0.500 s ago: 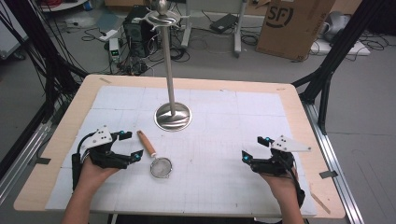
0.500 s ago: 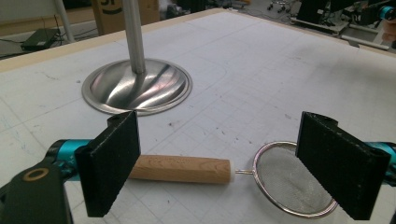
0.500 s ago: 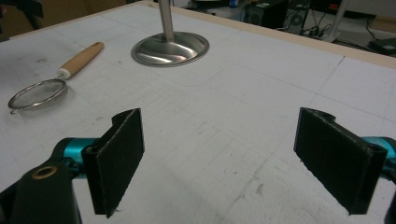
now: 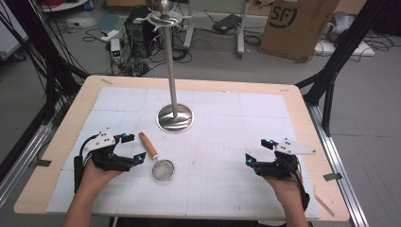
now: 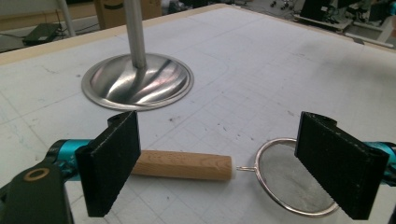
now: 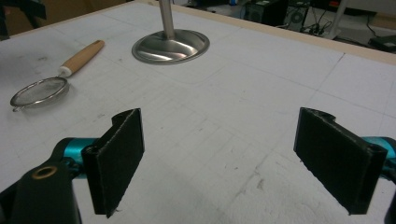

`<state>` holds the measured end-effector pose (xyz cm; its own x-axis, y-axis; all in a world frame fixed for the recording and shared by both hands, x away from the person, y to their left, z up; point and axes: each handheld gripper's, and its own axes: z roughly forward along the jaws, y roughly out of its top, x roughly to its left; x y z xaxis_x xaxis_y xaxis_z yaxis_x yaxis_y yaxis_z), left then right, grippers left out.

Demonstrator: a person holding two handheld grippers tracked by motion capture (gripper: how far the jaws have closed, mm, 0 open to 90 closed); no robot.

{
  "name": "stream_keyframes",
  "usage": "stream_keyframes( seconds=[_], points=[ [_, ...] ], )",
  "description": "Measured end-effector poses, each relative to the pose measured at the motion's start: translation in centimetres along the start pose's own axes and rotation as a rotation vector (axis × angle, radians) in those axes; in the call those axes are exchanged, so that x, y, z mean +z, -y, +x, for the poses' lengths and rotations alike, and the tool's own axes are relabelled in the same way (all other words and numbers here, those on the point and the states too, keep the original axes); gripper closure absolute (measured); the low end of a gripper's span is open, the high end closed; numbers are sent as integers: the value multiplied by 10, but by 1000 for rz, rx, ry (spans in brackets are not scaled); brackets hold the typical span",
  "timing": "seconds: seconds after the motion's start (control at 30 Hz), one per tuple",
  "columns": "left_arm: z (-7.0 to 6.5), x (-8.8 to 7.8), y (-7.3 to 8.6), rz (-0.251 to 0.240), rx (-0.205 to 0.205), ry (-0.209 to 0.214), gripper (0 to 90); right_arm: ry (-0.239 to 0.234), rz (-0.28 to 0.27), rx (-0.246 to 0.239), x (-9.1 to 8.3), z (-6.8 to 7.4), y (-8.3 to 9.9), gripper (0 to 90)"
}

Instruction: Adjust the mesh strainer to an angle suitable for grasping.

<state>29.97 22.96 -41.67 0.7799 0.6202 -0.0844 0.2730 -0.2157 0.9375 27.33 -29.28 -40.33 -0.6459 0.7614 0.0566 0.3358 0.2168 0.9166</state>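
Strainer [image 4: 163,169] lies on the surface just ahead of my left gripper [image 4: 135,159], both grippers' jaws wide and empty. I'd close squarely on its wooden handle [image 5: 183,164], mid-length, to avoid tipping.

Cardboard box [image 4: 293,26] on grey floor [image 4: 369,109]

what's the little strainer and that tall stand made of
Strainer handle: looks like pale unvarnished wood, grain visible. Strainer bowl: fine wire mesh in a thin shiny rim, probably steel. Stand: polished metal, likely stainless steel; its domed base mirrors the room.
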Motion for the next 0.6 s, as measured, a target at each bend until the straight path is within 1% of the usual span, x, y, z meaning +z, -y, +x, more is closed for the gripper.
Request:
stream_keyframes(
  seconds=[0.07, 0.17, 0.2, 0.27, 0.3, 0.33, 0.37, 0.4, 0.43, 0.47, 0.5, 0.53, 0.57, 0.6],
  points=[
    [1, 1, -1, 4, -1, -3, 158, 4, 6, 5, -1, -2, 0, 150],
    [1, 4, -2, 13, 5, -6, 186, 7, -6, 6, -3, -2, -2, 150],
    [0, 7, -3, 24, 4, -6, 195, 8, -5, 7, -4, -2, -2, 150],
    [0, 9, -3, 26, 6, -3, 219, 10, -10, 7, -6, -2, -2, 150],
    [-1, 12, -5, 29, 17, -3, 235, 12, -11, 3, -6, -2, -2, 150],
    [-1, 12, -5, 29, 17, -3, 253, 13, -10, 5, -7, -2, -2, 150],
    [-1, 13, -6, 31, 22, -4, 253, 13, -10, 5, -7, -2, -2, 150],
    [-1, 15, -7, 28, 26, -7, 313, 13, -9, 9, -7, -3, -2, 150],
    [0, 16, -8, 30, 31, -12, 313, 13, -9, 9, -7, -3, -2, 150],
    [0, 18, -9, 34, 30, -14, 381, 12, -8, 10, -5, -3, -2, 150],
    [3, 22, -11, 54, 30, -27, 407, 12, -5, 9, -5, -3, -2, 150],
    [3, 22, -11, 54, 30, -27, 423, 10, -1, 9, -4, -2, -1, 150],
    [4, 26, -13, 81, 35, -39, 440, 8, 1, 12, -3, -2, -1, 150],
    [4, 26, -13, 81, 35, -39, 461, 7, 4, 7, -3, -1, -1, 150]
  ],
)
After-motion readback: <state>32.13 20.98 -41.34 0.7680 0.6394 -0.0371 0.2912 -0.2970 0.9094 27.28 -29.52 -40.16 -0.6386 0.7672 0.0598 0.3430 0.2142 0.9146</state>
